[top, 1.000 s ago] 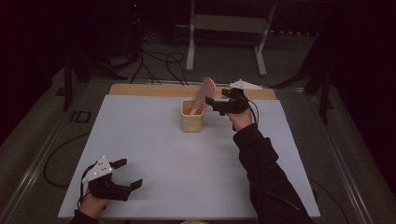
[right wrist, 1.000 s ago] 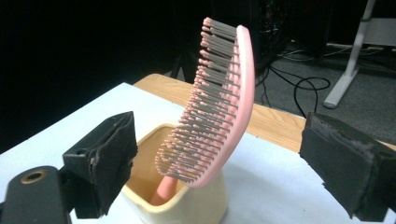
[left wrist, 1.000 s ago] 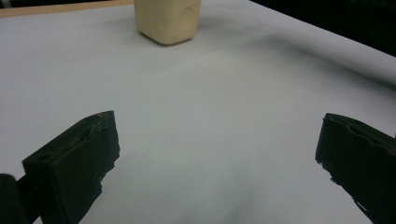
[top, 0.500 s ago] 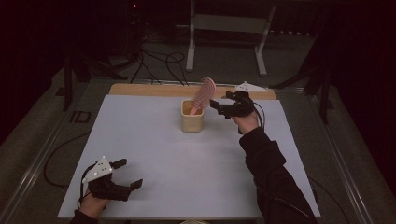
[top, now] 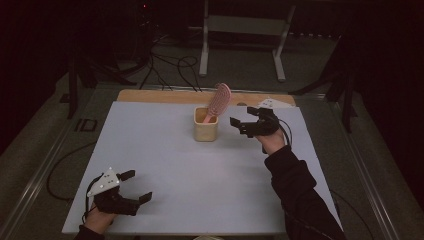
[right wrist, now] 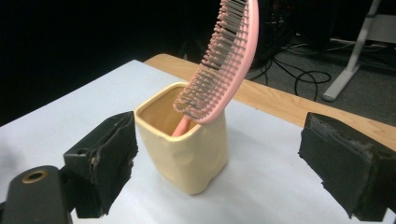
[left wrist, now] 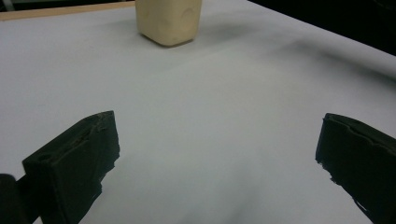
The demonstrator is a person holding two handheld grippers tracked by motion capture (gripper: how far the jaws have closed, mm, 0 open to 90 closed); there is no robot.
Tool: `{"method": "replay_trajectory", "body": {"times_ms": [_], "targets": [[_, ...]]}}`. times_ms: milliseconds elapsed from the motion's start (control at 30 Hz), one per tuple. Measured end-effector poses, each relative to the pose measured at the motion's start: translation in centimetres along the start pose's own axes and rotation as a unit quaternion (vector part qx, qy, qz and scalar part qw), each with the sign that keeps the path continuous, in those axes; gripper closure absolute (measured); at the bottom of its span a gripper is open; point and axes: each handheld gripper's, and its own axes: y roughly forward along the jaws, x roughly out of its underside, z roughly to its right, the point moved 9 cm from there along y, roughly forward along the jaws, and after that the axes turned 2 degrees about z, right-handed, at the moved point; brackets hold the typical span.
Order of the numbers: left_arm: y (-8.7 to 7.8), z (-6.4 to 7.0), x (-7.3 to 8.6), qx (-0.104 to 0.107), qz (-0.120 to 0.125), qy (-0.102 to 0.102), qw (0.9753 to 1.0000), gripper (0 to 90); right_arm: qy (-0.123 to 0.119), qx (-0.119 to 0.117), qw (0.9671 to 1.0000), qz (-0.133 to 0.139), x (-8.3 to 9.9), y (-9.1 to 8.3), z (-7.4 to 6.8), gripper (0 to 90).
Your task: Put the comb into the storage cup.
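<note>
Pale surface (top: 200, 170), dark room: pink brush (top: 219, 101) leaning in the cream cup (top: 205, 131). Right gripper (top: 239, 126) beside the cup, wide open, empty. Left gripper (top: 136, 186) well nearer, agape, empty.

Glossy ceramic cup (right wrist: 187, 149), plastic brush (right wrist: 219, 65)

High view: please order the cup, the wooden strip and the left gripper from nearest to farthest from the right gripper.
1. Cup, just left of the right gripper.
2. Wooden strip, along the table's far edge.
3. Left gripper, at the near left corner.
</note>
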Motion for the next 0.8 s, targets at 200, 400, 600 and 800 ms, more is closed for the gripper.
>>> {"method": "replay_trajectory", "body": {"times_ms": [200, 400, 600, 800], "targets": [[-0.1, 0.0, 0.0, -0.001, 0.001, 0.003, 1.0, 0.3, -0.003, -0.005, 1.0, -0.002, 1.1, -1.2, -0.6, 10.9], [-0.1, 0.1, 0.0, 0.0, 0.002, 0.003, 1.0, 0.2, -0.005, -0.007, 0.9999, -0.006, 3.0, -2.0, -1.2, 10.9], [-0.1, 0.1, -0.1, 0.001, 0.002, 0.003, 1.0, 0.2, 0.0, -0.012, 0.9999, -0.003, 4.4, -2.6, -1.9, 11.0], [-0.2, 0.1, -0.1, 0.0, 0.004, 0.002, 1.0, 0.2, 0.001, -0.016, 0.9999, -0.005, 6.2, -3.1, -2.5, 11.0]]}}
